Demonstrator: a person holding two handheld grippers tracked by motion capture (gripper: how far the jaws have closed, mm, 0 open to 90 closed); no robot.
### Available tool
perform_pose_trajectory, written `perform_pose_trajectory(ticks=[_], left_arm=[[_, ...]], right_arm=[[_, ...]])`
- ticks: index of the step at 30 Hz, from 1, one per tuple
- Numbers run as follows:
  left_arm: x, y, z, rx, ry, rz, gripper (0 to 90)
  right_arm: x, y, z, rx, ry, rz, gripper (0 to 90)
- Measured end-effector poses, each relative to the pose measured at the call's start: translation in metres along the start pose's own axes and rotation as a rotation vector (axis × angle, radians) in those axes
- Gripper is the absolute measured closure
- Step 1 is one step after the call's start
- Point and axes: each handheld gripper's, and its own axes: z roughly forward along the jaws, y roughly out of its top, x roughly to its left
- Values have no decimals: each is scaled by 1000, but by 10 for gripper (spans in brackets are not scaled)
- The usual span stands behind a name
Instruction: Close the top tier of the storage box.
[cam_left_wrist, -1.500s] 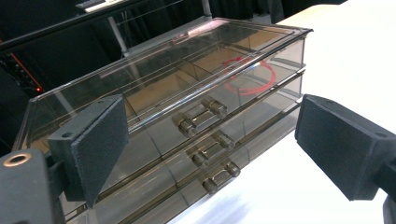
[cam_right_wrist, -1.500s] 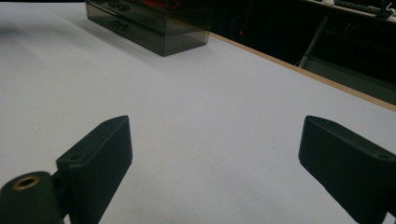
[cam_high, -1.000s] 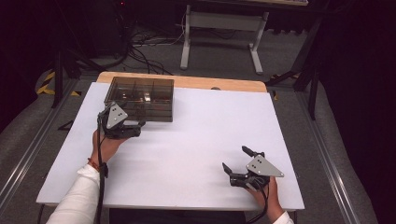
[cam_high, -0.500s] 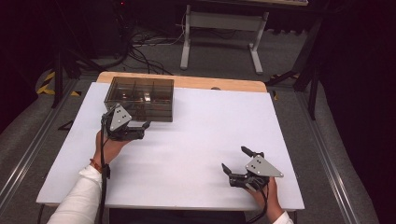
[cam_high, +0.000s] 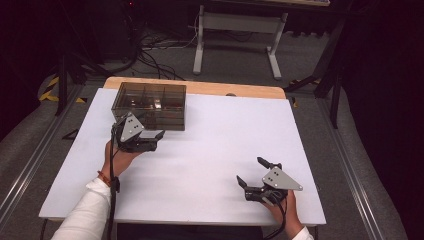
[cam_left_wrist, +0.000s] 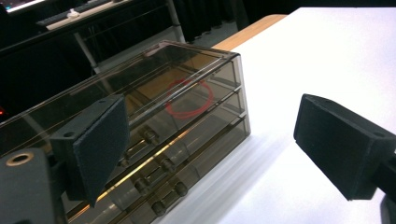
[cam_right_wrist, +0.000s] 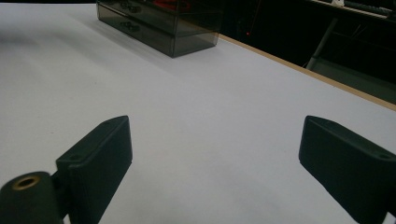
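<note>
Right now I have my left hand-held gripper (cam_high: 150, 140) spread apart just in front of the drawer box (cam_high: 150, 106); my right hand-held gripper (cam_high: 255, 172), also apart, sits well away from it.

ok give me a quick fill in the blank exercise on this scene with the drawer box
1. The smoky clear drawer box sits at the table's far ____ corner.
2. The left gripper has its jaws ____ beside the box.
3. Inside the box lies a ____ loop.
4. The right gripper hovers over bare ____ tabletop.

Missing words: left; open; red; white
</note>
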Motion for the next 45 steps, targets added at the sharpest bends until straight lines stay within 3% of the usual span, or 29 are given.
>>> perform_pose_trajectory(ticks=[22,45], left_arm=[[-17,3,-3,12,-68,44,111],[-32,3,-26,-2,-98,109,108]], right_arm=[[3,1,1,2,8,0,105],[3,1,0,-5,14,-1,104]])
